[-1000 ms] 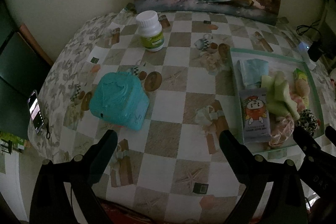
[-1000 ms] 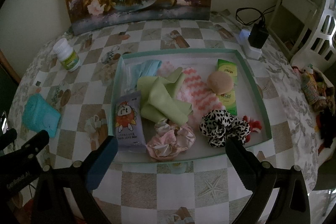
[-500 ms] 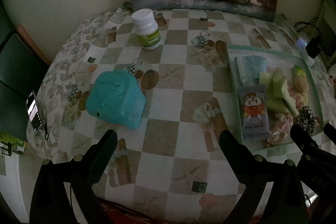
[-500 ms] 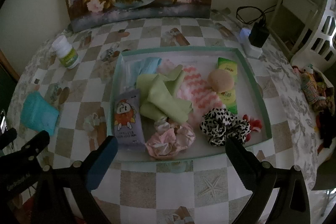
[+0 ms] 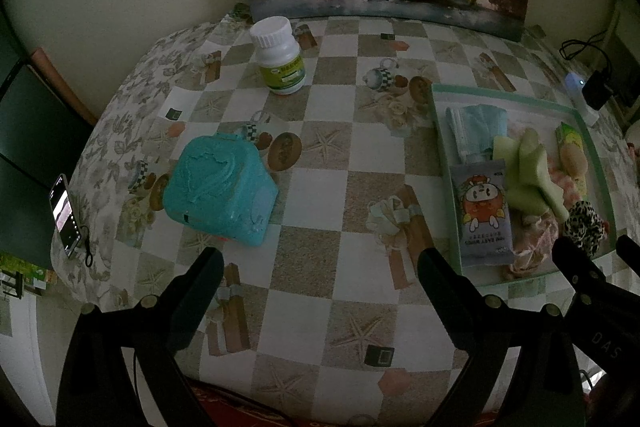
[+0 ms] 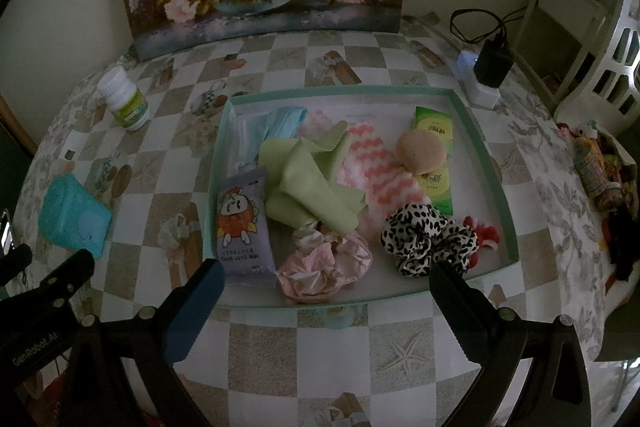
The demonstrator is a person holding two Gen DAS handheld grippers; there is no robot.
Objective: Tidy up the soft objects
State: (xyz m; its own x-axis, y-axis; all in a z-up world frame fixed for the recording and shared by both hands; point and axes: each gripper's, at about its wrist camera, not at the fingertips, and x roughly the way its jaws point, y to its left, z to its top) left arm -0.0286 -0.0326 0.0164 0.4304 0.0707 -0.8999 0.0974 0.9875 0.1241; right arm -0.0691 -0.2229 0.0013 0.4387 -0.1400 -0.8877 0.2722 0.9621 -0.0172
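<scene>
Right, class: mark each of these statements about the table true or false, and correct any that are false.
1. The leopard-print scrunchie lies inside the tray. True.
2. The white pill bottle stands inside the tray. False: it stands on the tablecloth, outside the tray.
3. The right tool grips the pink scrunchie. False: it is open and holds nothing.
4. The teal pouch lies on the tablecloth, apart from the tray. True.
5. The left tool is open and empty. True.
</scene>
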